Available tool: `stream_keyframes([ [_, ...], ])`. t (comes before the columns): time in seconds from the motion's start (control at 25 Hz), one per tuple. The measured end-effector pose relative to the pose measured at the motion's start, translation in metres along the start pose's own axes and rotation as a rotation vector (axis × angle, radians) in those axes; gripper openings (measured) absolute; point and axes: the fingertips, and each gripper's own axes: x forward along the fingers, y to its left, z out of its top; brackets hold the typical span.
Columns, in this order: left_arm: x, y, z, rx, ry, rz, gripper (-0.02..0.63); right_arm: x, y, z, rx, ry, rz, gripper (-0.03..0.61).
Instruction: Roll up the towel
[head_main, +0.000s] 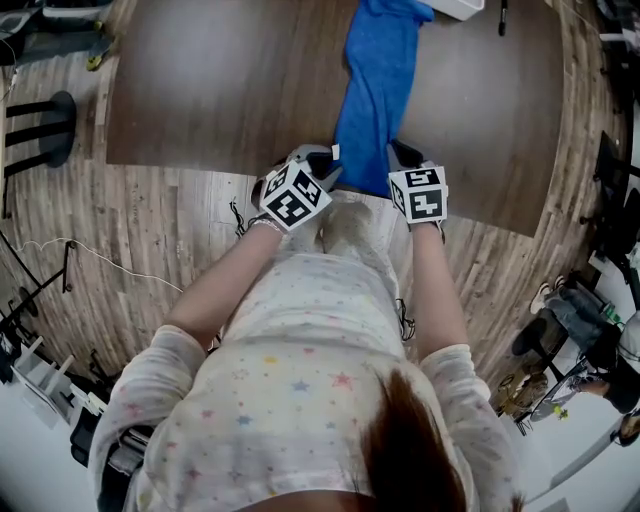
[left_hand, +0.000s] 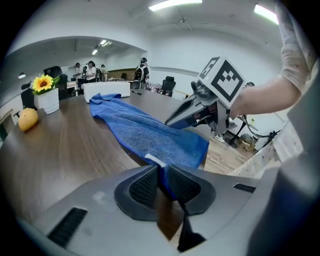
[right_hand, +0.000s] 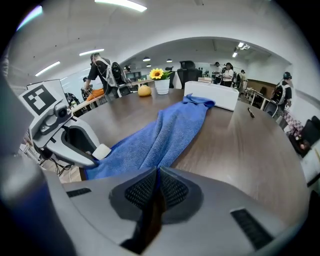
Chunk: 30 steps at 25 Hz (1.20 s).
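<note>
Listing the contents of the scene as I found them, entry by entry.

1. Towel: blue, laid out lengthwise on the dark table. It ran from a white box at the far end up to the near edge, not yet rolled, with a few long folds along it.

2. My left claw: narrowly parted and pointed slantwise down at the towel's near left corner. That corner, with its small white tag, stood between the pads. I could not tell whether the pads pressed on the cloth.

3. My right claw: closed to a thin slit and also pointed slantwise down, at the near right corner. I saw no cloth between its pads; the towel's near edge lay right at its tips.

4. Position of the pair: both claws stood at the table's near edge, one at each corner of the towel's end, with the towel's width between them.

5. Sunflower: upright in a white pot near the table's far end, well apart from the towel.

6. Orange fruit: round, resting on the table near the pot.

7. Wooden floor: pale planks around the table.

8. People: several stood in the room beyond the far end.
</note>
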Motion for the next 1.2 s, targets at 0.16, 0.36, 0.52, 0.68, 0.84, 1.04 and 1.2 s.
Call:
stream_keyframes([
  [0.16, -0.011, -0.003, -0.001, -0.081, -0.049, -0.030, 0.028, -0.012, -0.019, -0.002, 0.036, -0.032, -0.031, 0.014],
  [0.36, -0.030, -0.003, -0.014, -0.247, -0.142, -0.017, 0.026, -0.011, -0.028, -0.019, 0.084, -0.005, -0.019, 0.037],
  [0.52, -0.029, -0.009, -0.032, -0.199, -0.078, 0.036, 0.032, -0.026, -0.017, -0.016, 0.033, -0.042, -0.029, 0.078],
  [0.68, -0.034, -0.020, -0.034, -0.165, -0.073, 0.039, 0.107, -0.053, 0.019, -0.018, -0.035, -0.099, 0.069, 0.083],
  [0.84, -0.036, -0.026, -0.038, -0.070, -0.073, 0.061, 0.152, -0.062, 0.061, -0.039, -0.185, -0.084, 0.162, 0.087],
  [1.04, -0.043, -0.039, -0.006, 0.123, -0.200, 0.026, 0.150, -0.059, 0.082, -0.053, -0.294, -0.072, 0.202, 0.104],
  [1.2, -0.022, -0.050, -0.023, 0.250, -0.077, -0.072, 0.161, -0.046, 0.088, -0.071, -0.455, -0.005, 0.205, 0.161],
])
